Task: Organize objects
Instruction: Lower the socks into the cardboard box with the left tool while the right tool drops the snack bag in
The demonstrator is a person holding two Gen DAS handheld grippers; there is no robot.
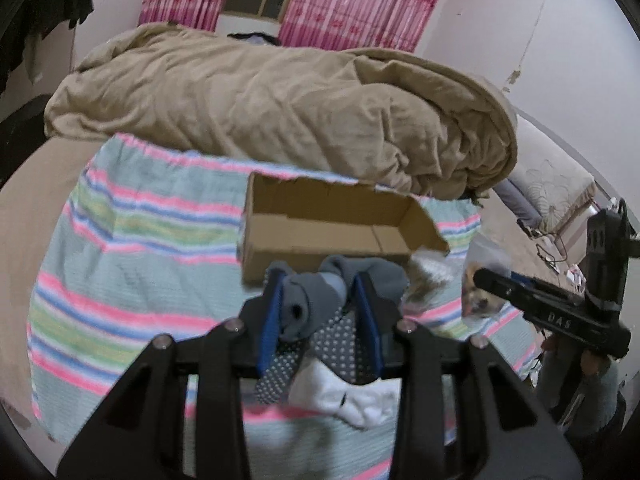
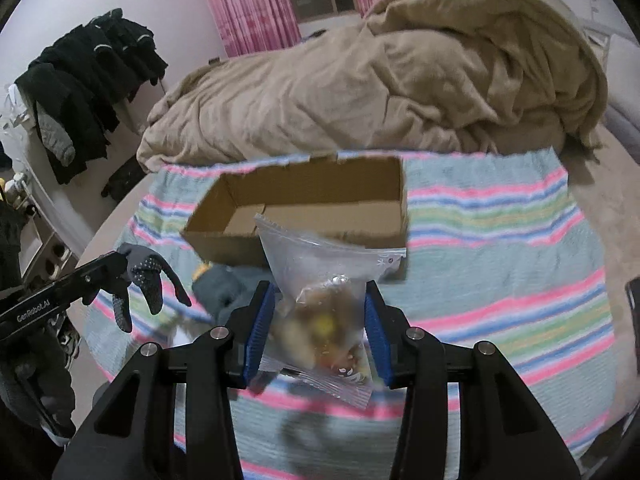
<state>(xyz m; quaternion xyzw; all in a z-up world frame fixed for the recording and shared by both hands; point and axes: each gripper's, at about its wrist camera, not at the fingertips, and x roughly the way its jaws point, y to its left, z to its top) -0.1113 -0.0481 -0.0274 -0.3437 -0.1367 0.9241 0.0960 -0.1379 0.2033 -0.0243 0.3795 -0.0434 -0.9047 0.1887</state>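
Our left hand-held gripper point(image 1: 320, 312) clamps grey dotted socks point(image 1: 304, 300) just before the open cardboard box point(image 1: 320, 220) on the striped blanket point(image 1: 132, 240). Our right hand-held gripper point(image 2: 320, 320) pinches a clear zip bag point(image 2: 320, 280) of snacks near the box.

A rumpled tan duvet point(image 1: 280, 112) lies heaped on the bed behind a striped towel point(image 1: 132, 264). Pink curtains point(image 1: 352, 4) hang beyond. Dark clothes point(image 2: 88, 92) hang at left.

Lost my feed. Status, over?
Left tongs shut on grey dotted socks. Right tongs shut on clear zip bag. Open cardboard box ahead, unobstructed.
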